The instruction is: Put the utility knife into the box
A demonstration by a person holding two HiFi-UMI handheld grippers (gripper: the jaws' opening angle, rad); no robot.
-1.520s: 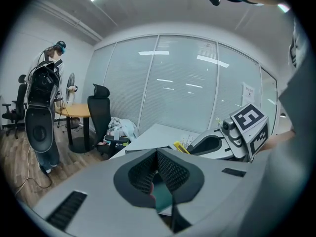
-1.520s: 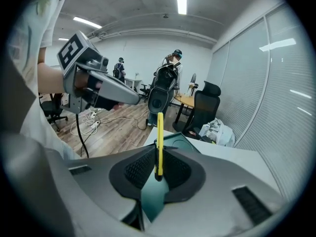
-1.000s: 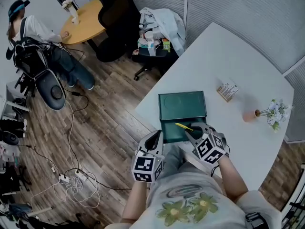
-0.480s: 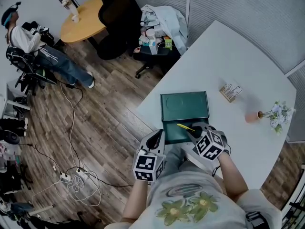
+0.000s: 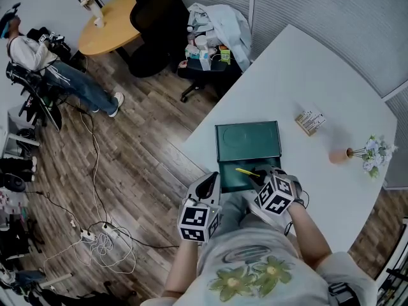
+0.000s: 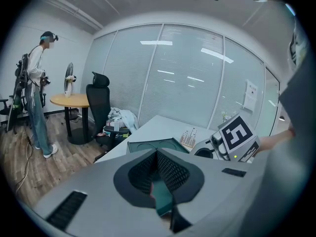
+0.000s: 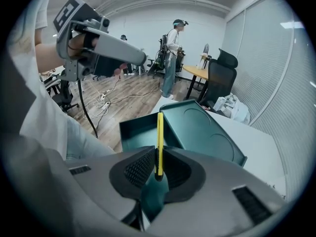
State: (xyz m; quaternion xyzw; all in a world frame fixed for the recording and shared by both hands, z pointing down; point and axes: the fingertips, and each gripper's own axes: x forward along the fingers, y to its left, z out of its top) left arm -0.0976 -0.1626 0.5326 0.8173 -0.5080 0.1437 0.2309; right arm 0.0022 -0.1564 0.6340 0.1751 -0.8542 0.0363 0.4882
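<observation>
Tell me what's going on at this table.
A person works at the white table with a claw in each hand. The right claw is closed on a yellow utility knife and holds it over the open tray of the dark green box at the table's near edge. The box's lid is just beyond the tray. The knife is not yet let go. The left claw is shut and empty, beside the box.
</observation>
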